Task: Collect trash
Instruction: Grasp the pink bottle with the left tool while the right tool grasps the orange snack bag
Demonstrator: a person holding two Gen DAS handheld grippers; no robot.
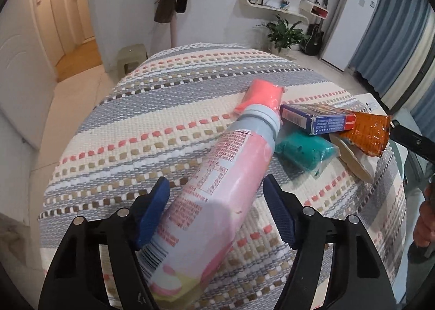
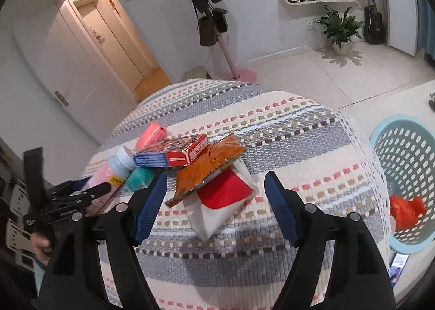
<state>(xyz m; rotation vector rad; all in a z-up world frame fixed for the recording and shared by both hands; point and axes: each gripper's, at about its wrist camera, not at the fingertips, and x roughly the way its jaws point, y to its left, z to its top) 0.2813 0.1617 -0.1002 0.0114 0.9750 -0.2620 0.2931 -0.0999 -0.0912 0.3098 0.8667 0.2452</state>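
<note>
The pink bottle (image 1: 217, 187) lies between the left gripper's (image 1: 216, 212) parted jaws.

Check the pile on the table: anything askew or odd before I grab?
Yes. The blue-and-red box sits tilted on top of the orange wrapper, which overlaps the red-and-white packet. The pink bottle lies on its side between the open left gripper fingers, not yet clamped.
</note>
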